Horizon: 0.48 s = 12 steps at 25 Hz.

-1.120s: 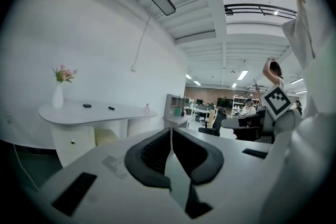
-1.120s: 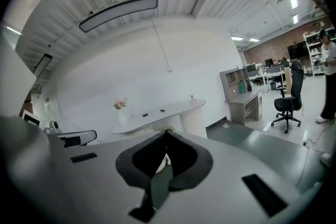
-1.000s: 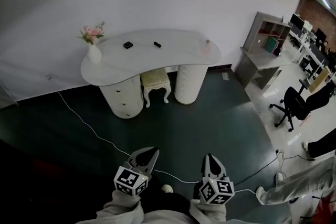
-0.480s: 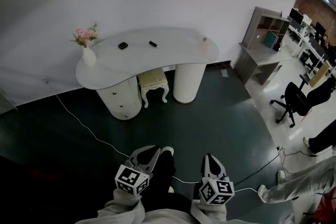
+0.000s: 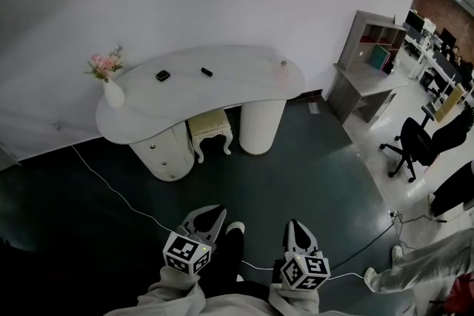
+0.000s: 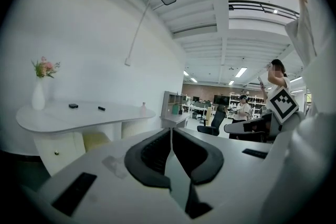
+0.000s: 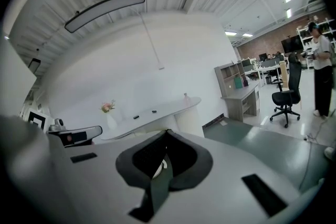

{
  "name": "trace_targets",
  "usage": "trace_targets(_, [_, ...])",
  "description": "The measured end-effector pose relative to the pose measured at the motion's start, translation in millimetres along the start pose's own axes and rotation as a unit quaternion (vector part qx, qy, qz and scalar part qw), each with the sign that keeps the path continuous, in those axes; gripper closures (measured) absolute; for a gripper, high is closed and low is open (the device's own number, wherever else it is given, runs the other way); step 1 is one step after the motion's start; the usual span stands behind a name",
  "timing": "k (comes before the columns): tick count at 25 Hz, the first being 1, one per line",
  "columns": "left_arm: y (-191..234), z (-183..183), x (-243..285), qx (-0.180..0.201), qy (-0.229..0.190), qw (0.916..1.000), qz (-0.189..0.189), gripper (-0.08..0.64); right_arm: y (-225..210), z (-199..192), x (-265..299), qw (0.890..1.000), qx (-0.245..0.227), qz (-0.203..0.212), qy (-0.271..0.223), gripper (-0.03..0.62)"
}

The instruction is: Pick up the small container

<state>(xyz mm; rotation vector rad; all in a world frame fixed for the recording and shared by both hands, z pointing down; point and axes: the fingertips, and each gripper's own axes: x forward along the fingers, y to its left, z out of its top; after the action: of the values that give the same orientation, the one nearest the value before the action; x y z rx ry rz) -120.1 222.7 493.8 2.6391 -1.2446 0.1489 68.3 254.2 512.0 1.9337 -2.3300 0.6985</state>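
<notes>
Seen from the head view, a square dark item [image 5: 163,75] and a slimmer dark item [image 5: 207,72] on the white surface [image 5: 222,89] are too small to identify. So is a pale bottle-like object [image 5: 283,72] near its right end. A cream stool [image 5: 209,131] sits half hidden beneath the surface. The person's sleeves [image 5: 170,296] run off the bottom edge behind the left hand-held gripper [image 5: 210,215] and the right hand-held gripper [image 5: 297,226]. A white floor cable [image 5: 111,187] is lost behind them. At lower right, a bystander [image 5: 415,264] is cut off by the frame.
</notes>
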Motion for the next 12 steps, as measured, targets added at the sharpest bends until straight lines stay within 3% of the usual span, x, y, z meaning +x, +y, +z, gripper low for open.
trace_targets(12, [59.9, 46.1, 88.8, 0.005, -0.005, 1.0000, -0.006, 0.538, -19.4, 56.2, 88.5, 1.000, -0.002, -0.016, -0.003, 0.538])
